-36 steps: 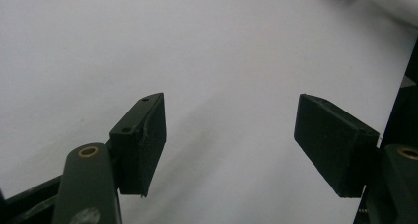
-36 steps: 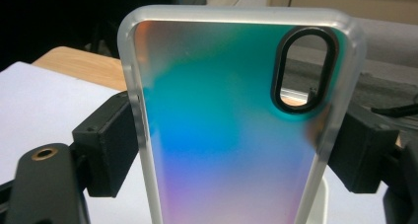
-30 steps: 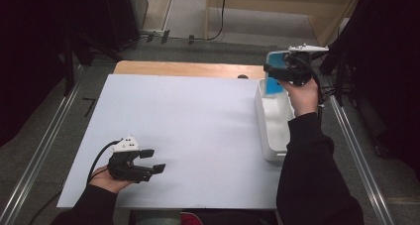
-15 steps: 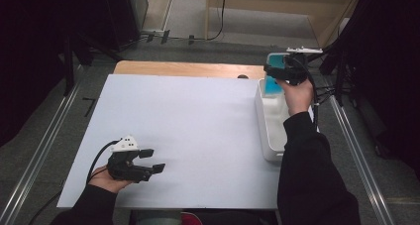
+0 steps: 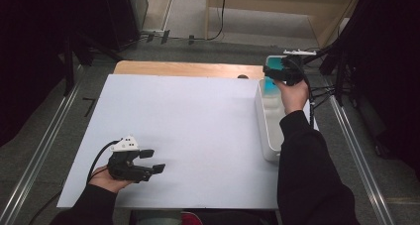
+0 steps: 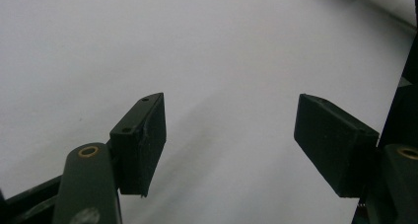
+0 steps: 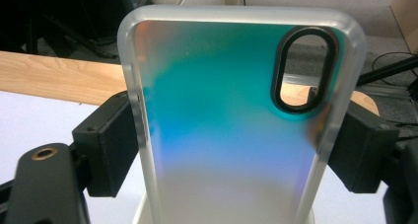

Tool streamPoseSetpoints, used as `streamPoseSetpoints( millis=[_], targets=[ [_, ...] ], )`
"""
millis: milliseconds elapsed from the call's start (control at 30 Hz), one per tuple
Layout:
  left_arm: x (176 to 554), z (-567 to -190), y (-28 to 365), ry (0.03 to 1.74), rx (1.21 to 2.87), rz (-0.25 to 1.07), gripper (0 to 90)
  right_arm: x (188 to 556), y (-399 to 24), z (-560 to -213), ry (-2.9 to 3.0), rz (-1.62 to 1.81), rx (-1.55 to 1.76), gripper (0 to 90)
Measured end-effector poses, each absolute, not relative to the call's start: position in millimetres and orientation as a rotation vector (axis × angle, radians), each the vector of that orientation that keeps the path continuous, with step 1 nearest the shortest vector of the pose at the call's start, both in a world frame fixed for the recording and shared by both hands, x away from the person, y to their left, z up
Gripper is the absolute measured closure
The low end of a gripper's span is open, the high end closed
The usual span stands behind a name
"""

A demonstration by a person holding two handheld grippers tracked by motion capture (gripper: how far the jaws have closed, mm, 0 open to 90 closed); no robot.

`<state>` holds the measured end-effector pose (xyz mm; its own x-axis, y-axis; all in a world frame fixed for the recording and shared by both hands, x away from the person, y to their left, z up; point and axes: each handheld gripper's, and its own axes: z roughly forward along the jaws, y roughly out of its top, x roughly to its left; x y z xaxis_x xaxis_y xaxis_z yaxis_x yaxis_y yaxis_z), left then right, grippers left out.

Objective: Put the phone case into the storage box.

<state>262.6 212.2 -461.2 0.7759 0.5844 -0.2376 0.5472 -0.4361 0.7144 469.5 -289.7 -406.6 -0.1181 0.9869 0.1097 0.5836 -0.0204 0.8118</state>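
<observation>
A translucent phone case point(image 7: 231, 120) with a teal-to-blue sheen and a black-rimmed camera cutout stands upright between the jaws of my right gripper point(image 7: 236, 145), which is shut on its two long edges. From above, the right gripper point(image 5: 283, 72) holds the phone case point(image 5: 271, 75) over the far end of a white bin point(image 5: 265, 131) at the table's right side. Near the front left of the white table sheet point(image 5: 198, 116), my left gripper point(image 5: 148, 161) rests low and open. Between its pads point(image 6: 143, 140) there is nothing but bare sheet.
A wooden table edge point(image 5: 188, 69) runs along the far side of the sheet. Metal rails point(image 5: 49, 136) flank the table on both sides. Cables point(image 5: 322, 93) trail off to the right of the bin, and dark stands rise at the right.
My right gripper has come down a little with the phone case, closer to the far end of the white bin. The left gripper has stayed where it was.
</observation>
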Motion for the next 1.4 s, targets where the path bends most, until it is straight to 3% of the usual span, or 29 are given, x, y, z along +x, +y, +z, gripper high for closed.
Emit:
streamPoseSetpoints(
  millis=[1400],
  targets=[
    [266.0,-459.5,208.4,0.810,2.137,0.079,27.8,470.5,-284.4,-435.6,1.823,0.923,1.679,15.2]
  ],
)
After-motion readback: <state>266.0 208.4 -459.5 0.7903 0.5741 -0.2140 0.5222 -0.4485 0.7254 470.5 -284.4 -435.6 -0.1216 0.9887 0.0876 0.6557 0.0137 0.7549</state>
